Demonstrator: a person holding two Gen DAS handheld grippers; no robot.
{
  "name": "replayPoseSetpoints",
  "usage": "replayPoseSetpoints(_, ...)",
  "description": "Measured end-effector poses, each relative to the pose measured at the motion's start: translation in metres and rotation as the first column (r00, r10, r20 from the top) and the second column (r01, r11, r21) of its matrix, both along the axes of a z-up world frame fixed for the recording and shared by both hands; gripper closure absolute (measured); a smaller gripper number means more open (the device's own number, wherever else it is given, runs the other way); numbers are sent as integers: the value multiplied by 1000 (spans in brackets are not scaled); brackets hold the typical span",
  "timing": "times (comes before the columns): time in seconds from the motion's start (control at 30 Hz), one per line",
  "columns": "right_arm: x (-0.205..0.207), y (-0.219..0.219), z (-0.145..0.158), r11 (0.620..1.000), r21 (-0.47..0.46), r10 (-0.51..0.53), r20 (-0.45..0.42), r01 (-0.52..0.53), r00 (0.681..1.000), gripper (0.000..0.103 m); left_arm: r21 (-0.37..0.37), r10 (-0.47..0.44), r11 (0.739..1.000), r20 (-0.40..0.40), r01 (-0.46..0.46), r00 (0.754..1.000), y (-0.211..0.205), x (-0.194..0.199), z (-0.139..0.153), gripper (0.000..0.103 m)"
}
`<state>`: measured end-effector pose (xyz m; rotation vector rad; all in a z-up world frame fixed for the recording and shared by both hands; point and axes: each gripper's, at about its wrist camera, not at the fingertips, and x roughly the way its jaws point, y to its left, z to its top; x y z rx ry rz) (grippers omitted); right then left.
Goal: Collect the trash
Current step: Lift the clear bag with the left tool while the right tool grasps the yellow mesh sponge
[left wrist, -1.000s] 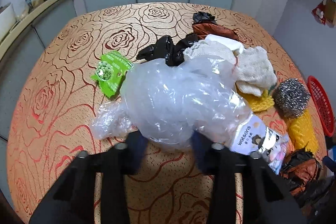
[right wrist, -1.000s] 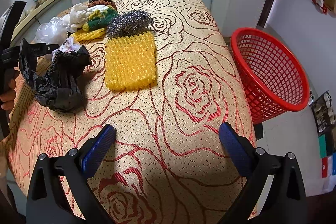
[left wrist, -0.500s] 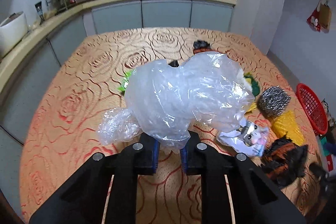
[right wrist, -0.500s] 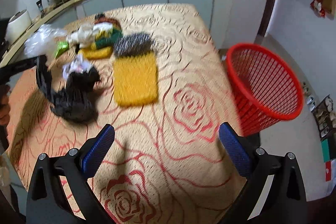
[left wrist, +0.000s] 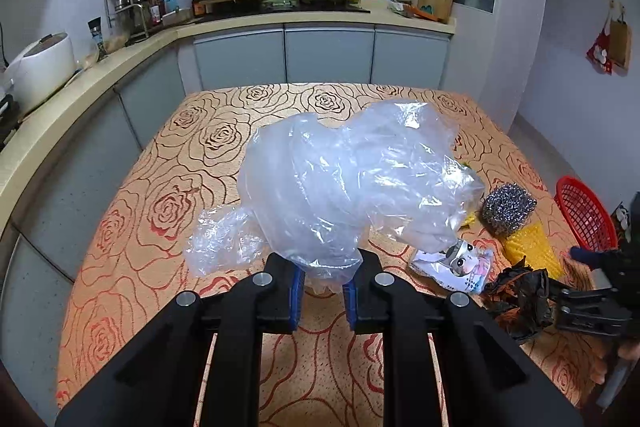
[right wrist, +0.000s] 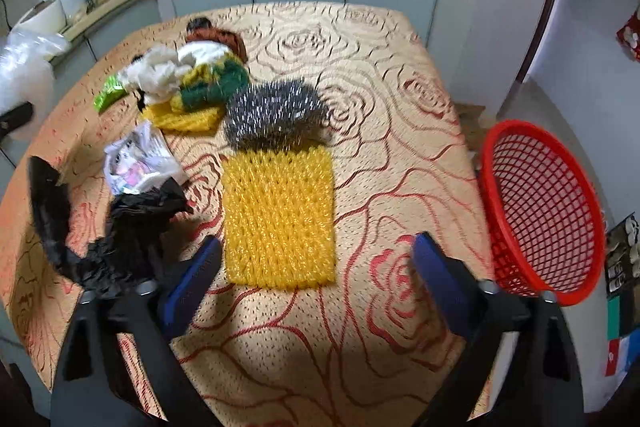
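My left gripper (left wrist: 323,287) is shut on a big crumpled clear plastic bag (left wrist: 352,183) and holds it up above the rose-patterned table (left wrist: 168,187). The bag also shows at the far left of the right wrist view (right wrist: 24,67). My right gripper (right wrist: 316,279) is open and empty, low over the table, its fingers either side of a yellow knitted pad (right wrist: 279,217). A crumpled black bag (right wrist: 132,231) lies by its left finger. A white printed wrapper (right wrist: 136,159) and a green packet (right wrist: 108,95) lie further left.
A red mesh basket (right wrist: 548,207) stands on the floor past the table's right edge. A steel-wool scourer (right wrist: 276,115) and a heap of cloths (right wrist: 192,79) lie mid-table. Grey cabinets and a worktop run behind.
My left gripper has closed on the clear bag and lifted it off the table. My right gripper has moved forward to the yellow pad, staying open.
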<state>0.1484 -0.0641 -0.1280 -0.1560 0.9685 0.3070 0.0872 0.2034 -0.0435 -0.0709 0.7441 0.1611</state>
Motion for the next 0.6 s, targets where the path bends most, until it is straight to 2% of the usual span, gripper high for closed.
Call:
replayPoseSetpoints(0.13, 0, 4, -5, 1000, -6, 7, 6, -7, 1000, 39, 5, 8, 1000, 6, -8, 1000, 3, -4, 3, 88)
replayPoseSetpoints(0.2, 0, 4, -3, 1000, -3, 1, 13, -1, 1000, 59, 10, 13, 1000, 9, -13, 1000, 2, -5, 3, 88)
replayPoseSetpoints(0.3, -2, 3, -1, 1000, 24, 5, 11, -5, 1000, 72, 23, 15, 1000, 14, -15, 1000, 1, -7, 5, 88)
replayPoseSetpoints(0.4, -8, 2, 4, 999, 46, 15, 25, -17, 1000, 81, 35, 16, 999, 19, -17, 1000, -3, -9, 6, 88)
replayPoseSetpoints(0.6, -22, -6, 18, 996, 88, 16, 63, -22, 998, 86, 41, 5, 999, 30, -6, 1000, -12, -9, 9, 88)
